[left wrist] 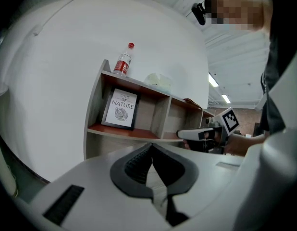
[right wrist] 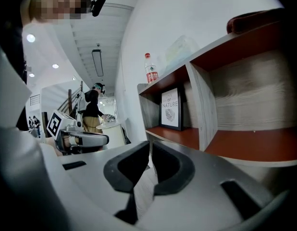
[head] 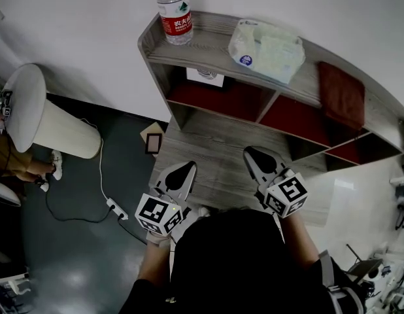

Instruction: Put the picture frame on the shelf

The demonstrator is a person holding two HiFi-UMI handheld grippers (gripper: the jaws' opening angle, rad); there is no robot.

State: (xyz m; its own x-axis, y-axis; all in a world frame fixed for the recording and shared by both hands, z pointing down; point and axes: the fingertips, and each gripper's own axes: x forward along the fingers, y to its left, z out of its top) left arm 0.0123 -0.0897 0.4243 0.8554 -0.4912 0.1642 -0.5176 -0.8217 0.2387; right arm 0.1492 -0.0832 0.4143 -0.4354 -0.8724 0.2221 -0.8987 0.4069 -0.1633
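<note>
The picture frame (head: 205, 75), black-edged with a leaf print, stands upright in the shelf's left compartment (head: 221, 100); it also shows in the left gripper view (left wrist: 121, 109) and the right gripper view (right wrist: 171, 109). Both grippers hover side by side over the wooden lower board (head: 218, 156), short of the compartments. My left gripper (head: 184, 173) is shut with nothing in it, its fingertips meeting (left wrist: 152, 146). My right gripper (head: 254, 154) is also shut and holds nothing (right wrist: 151, 143). Neither touches the frame.
On the shelf top stand a water bottle (head: 175, 15), a plastic-wrapped pack (head: 266, 50) and a dark red cloth (head: 341, 95). Left of the shelf, on the dark floor, are a white cylinder (head: 38, 113), a power strip (head: 117, 209) and a small framed item (head: 153, 142).
</note>
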